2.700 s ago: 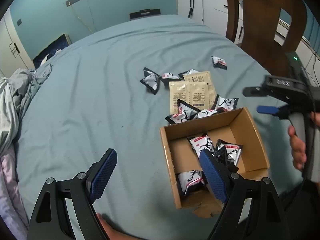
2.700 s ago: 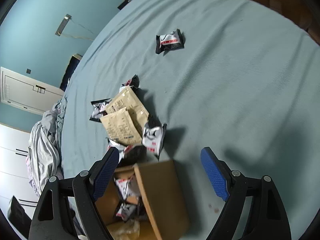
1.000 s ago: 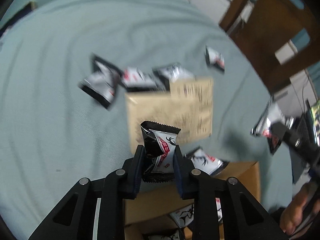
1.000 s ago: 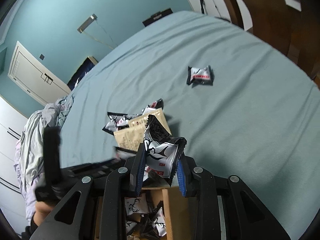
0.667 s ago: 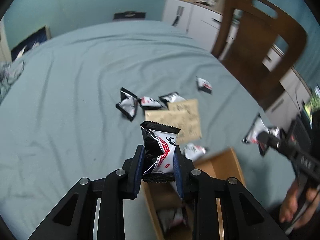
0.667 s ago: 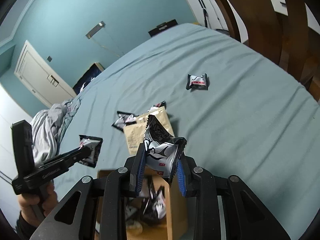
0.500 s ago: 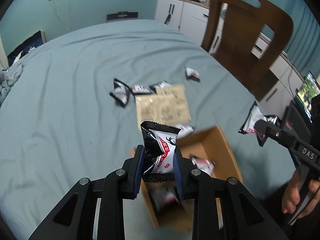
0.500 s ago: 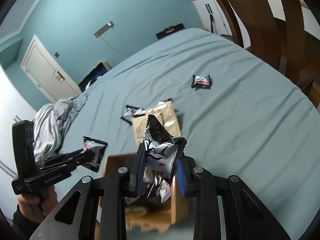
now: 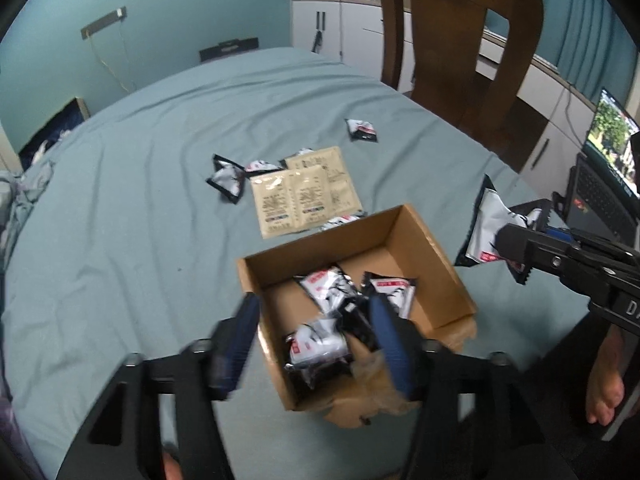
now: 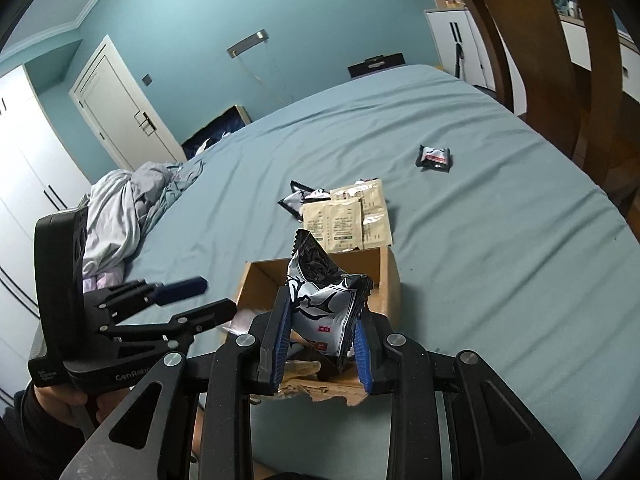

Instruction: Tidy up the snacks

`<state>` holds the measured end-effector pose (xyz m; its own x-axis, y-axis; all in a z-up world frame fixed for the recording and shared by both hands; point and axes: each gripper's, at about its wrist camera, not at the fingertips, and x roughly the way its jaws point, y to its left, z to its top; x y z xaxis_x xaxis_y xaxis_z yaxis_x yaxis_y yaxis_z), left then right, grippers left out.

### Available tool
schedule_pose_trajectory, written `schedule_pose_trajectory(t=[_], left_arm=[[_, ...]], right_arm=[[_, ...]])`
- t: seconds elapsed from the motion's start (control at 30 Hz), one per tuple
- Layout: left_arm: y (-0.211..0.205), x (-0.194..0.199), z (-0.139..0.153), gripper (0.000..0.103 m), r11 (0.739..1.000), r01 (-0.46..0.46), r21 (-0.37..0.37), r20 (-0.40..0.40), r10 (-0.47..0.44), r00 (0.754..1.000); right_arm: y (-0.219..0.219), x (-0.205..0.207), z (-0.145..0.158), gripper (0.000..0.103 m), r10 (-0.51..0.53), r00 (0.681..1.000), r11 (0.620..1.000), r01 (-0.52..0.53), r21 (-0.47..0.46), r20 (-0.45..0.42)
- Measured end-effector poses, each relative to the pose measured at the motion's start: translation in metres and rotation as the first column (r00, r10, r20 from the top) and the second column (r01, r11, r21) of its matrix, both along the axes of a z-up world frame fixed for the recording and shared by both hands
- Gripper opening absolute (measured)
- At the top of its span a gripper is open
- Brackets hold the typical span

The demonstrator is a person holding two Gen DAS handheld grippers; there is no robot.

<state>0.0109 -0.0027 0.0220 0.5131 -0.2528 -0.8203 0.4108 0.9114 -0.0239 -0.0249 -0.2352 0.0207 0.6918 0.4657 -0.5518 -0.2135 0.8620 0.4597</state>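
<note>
The bed carries the open cardboard box, which already holds several black-and-white snack packets. More packets and tan sachets lie loose just beyond it, with one lone packet well apart. The left tool hangs over the box with its jaws wide and empty. The right tool is clamped on a crinkled snack packet above the box's near edge. These packets look light, soft and slick; pinching the flat middle seems safest
</note>
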Motion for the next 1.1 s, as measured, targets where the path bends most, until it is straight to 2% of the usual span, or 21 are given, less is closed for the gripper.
schedule_pose_trajectory(t=[0.27,0.53,0.67,0.7,0.73,0.77,0.8,0.83,0.93,1.1], left_arm=[[0.019,0.009,-0.003,0.067,0.993,-0.113,0.029,-0.003,0.113,0.994],[0.034,0.016,-0.002,0.067,0.982,-0.187,0.015,-0.007,0.187,0.982],[0.035,0.018,-0.002,0.068,0.98,-0.197,0.026,-0.001,0.197,0.98],[0.035,0.017,-0.002,0.069,0.98,-0.197,0.028,0.001,0.197,0.98],[0.034,0.017,-0.002,0.069,0.98,-0.196,0.03,0.003,0.196,0.981],[0.034,0.017,-0.002,0.069,0.98,-0.196,0.031,0.005,0.196,0.981],[0.034,0.017,-0.002,0.071,0.98,-0.196,0.032,0.006,0.196,0.981],[0.034,0.017,-0.001,0.071,0.98,-0.196,0.031,0.007,0.196,0.981],[0.034,0.017,-0.001,0.072,0.98,-0.198,0.032,0.004,0.198,0.98],[0.035,0.018,-0.001,0.072,0.978,-0.206,0.033,0.001,0.206,0.979]], right_arm=[[0.015,0.004,0.001,0.026,0.034,0.999,0.998,-0.034,-0.049,-0.014],[0.04,0.003,0.004,0.028,0.102,0.995,0.985,-0.099,-0.138,0.014],[0.043,0.002,0.004,0.03,0.122,0.992,0.986,-0.121,-0.112,0.006],[0.042,0.003,0.004,0.036,0.126,0.992,0.988,-0.125,-0.089,-0.001],[0.039,0.004,0.002,0.048,0.127,0.992,0.99,-0.127,-0.063,-0.005],[0.036,0.005,0.002,0.055,0.12,0.993,0.992,-0.12,-0.035,-0.008],[0.032,0.005,0.001,0.07,0.102,0.995,0.994,-0.102,-0.024,-0.007],[0.029,0.004,0.001,0.075,0.078,0.997,0.997,-0.078,-0.022,-0.002],[0.02,0.004,0.003,0.077,0.024,1.0,1.0,-0.024,-0.011,0.012],[0.019,0.006,-0.004,0.077,-0.014,0.999,1.0,0.013,-0.021,-0.031]])
